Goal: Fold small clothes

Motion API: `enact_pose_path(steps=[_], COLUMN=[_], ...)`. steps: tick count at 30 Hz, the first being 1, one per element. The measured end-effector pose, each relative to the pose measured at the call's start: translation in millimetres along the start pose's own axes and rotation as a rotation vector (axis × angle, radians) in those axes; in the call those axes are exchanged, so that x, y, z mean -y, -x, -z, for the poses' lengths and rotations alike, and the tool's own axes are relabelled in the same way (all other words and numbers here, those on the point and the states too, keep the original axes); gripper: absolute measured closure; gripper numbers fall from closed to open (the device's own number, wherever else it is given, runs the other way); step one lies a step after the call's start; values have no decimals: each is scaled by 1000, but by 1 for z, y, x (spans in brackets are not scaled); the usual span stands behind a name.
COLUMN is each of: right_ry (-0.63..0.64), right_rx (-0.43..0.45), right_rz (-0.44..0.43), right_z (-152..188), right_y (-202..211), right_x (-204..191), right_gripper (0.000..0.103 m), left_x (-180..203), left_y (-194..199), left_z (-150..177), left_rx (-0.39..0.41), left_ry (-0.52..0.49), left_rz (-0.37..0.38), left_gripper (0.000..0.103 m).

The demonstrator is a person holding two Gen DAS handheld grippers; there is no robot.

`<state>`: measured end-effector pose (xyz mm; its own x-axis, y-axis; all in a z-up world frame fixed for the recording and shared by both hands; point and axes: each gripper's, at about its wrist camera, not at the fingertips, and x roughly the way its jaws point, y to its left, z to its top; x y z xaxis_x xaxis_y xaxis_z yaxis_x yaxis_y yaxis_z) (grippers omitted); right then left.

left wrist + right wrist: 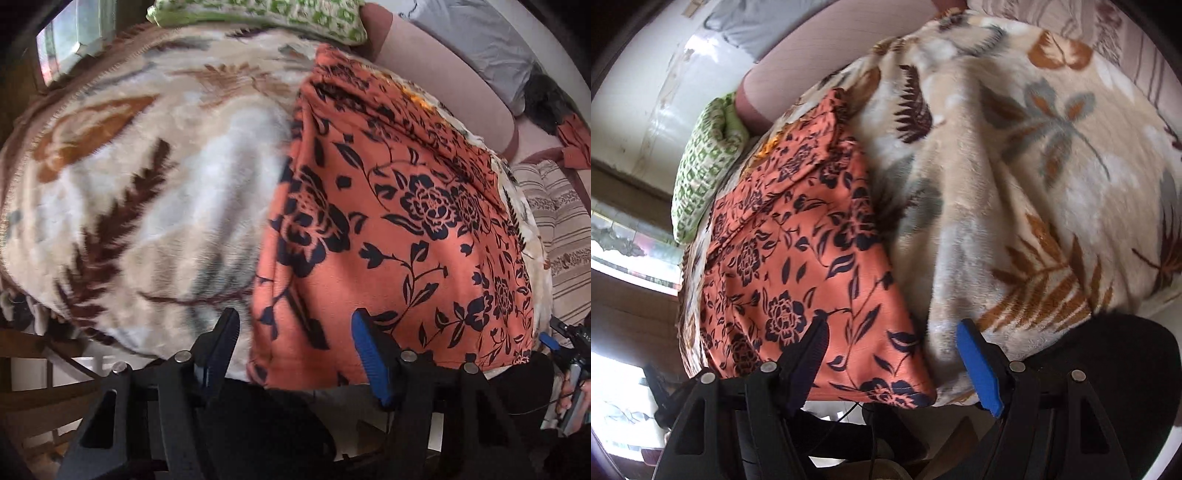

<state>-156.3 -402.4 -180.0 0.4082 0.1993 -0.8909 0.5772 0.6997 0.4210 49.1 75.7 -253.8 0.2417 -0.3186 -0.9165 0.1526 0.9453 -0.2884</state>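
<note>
An orange garment with a black flower print (399, 236) lies flat on a cream leaf-patterned blanket (147, 177). It also shows in the right wrist view (798, 266). My left gripper (295, 328) is open, with its fingers straddling the garment's near left edge, just above it. My right gripper (892, 336) is open over the garment's near right corner, where the cloth meets the blanket (1034, 166). Neither holds anything.
A green-and-white patterned pillow (266, 14) lies at the far end of the bed, also in the right wrist view (705, 166). A pinkish bolster (443, 77) and a striped cushion (561, 229) lie beyond the garment. The bed edge is just under both grippers.
</note>
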Motion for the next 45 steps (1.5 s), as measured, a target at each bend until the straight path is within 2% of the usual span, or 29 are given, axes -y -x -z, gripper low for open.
enact_pose_path(steps=[2, 4, 6, 10, 11, 13, 14, 16, 17, 18, 19, 22, 25, 26, 27, 28, 31, 32, 34, 35, 36, 38, 40, 45], right_ry=[-8, 1, 10, 21, 74, 132, 152, 164, 164, 154, 141, 197, 194, 186, 172, 153, 123, 127, 128, 124, 130, 168, 171, 110], right_rx=[-24, -47, -57, -114, -102, -99, -104, -126, -129, -132, -136, -107, -116, -134, -150, -163, -211, -212, -214, -211, -203, -195, -198, -162], right_rz=[-7, -3, 10, 24, 66, 118, 143, 162, 158, 129, 78, 64, -3, -13, -9, -12, 0, 13, 12, 9, 1, -21, -68, -257], right_z=[3, 5, 8, 17, 20, 24, 25, 24, 24, 23, 22, 21, 18, 18, 16, 17, 20, 21, 21, 20, 21, 21, 18, -12], right_y=[-7, -15, -25, -48, -48, -48, -46, -42, -38, -34, -29, -12, -12, -16, -23, -27, -39, -41, -45, -47, -48, -47, -41, -13], right_x=[2, 1, -1, -4, -13, -23, -26, -29, -28, -27, -28, -41, -42, -41, -42, -41, -37, -36, -36, -35, -35, -39, -43, -52], right_gripper=[28, 28, 28, 29, 30, 44, 64, 76, 85, 92, 95, 95, 95, 95, 93, 91, 89, 89, 88, 87, 86, 85, 89, 93], left_x=[1, 3, 1, -16, -16, -16, -16, -15, -13, -11, -9, -6, -9, -11, -10, -10, -9, -7, -1, 0, -1, -3, -3, -1], left_y=[-9, -10, -9, -4, -4, -3, -2, -3, -4, -4, -5, 1, 2, 2, 0, -2, -5, -6, -10, -11, -12, -14, -12, 14], left_z=[0, -1, -2, -3, -3, -4, -4, -4, -4, -5, -7, -9, -10, -9, -10, -10, -10, -10, -11, -13, -14, -18, -21, -51], left_rx=[-23, -15, -12, -22, -29, -30, -28, -31, -30, -29, -28, -16, -30, -34, -36, -36, -38, -39, -39, -43, -50, -65, -74, -38], left_ry=[3, -19, -26, 8, 4, -7, -10, -28, -42, -53, -59, -75, -79, -85, -93, -100, -105, -115, -137, -144, -136, -112, -110, -89], left_rz=[23, 13, 17, 58, 54, 49, 47, 27, 16, 28, 38, 53, 32, 1, -33, -51, -28, -20, -30, -15, 3, 26, 62, 261], left_gripper=[60, 62, 70, 70, 69, 69, 69, 78, 89, 94, 95, 95, 91, 79, 60, 53, 50, 51, 72, 86, 93, 96, 97, 97])
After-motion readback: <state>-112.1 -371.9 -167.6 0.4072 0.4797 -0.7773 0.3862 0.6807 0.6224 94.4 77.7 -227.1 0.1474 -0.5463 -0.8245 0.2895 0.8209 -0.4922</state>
